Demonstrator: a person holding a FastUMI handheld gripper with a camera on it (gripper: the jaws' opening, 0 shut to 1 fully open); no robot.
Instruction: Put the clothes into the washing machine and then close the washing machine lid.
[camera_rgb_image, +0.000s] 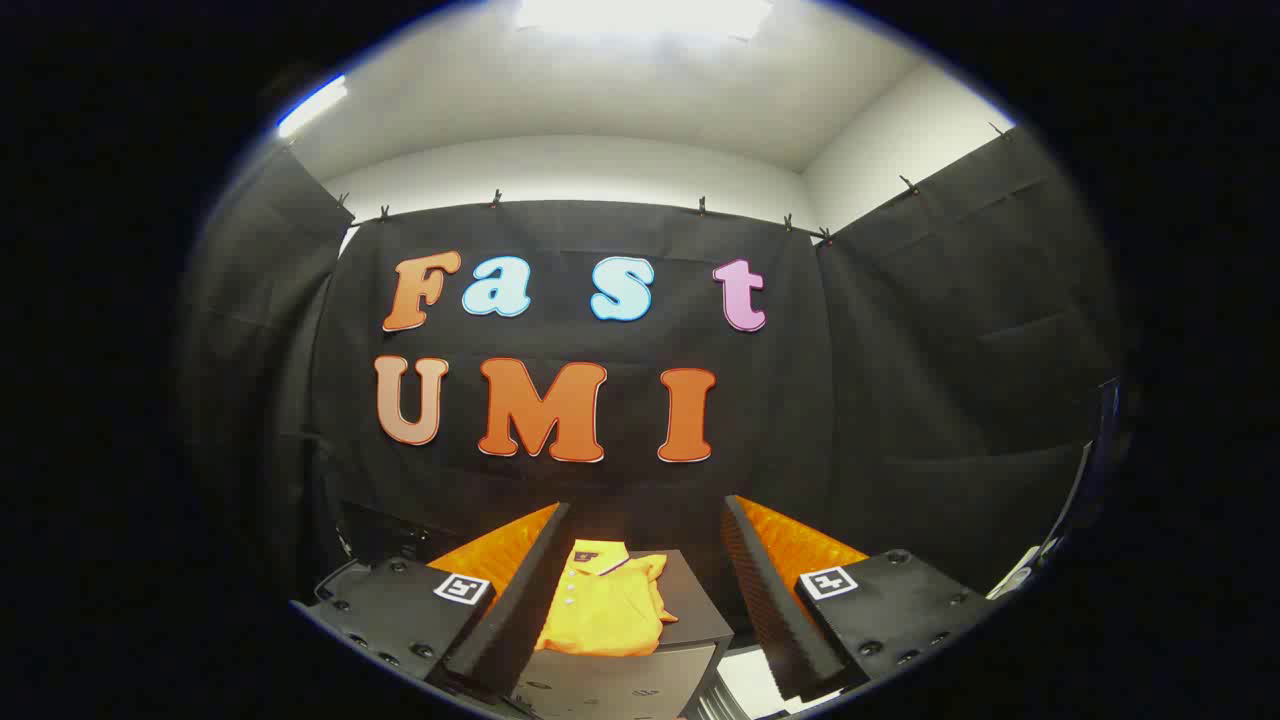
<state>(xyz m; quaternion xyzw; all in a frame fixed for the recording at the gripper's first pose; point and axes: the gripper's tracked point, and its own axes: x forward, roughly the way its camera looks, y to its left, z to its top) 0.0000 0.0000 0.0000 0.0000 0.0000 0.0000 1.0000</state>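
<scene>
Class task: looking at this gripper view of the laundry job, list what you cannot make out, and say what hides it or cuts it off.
- Washing machine and lid: the dark box under the shirt may be it, but no lid or opening can be made out.
- Shirt's near-left edge: gripper view, hidden behind the left finger.
- Box front: cut off between the fingers of the open gripper.
- White things beside the right finger: too small and cut off to identify.

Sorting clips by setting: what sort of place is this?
Likely a cloth-walled recording booth: black cloth clipped up as walls, a folded yellow shirt on a dark box, the open tool before it.
</scene>
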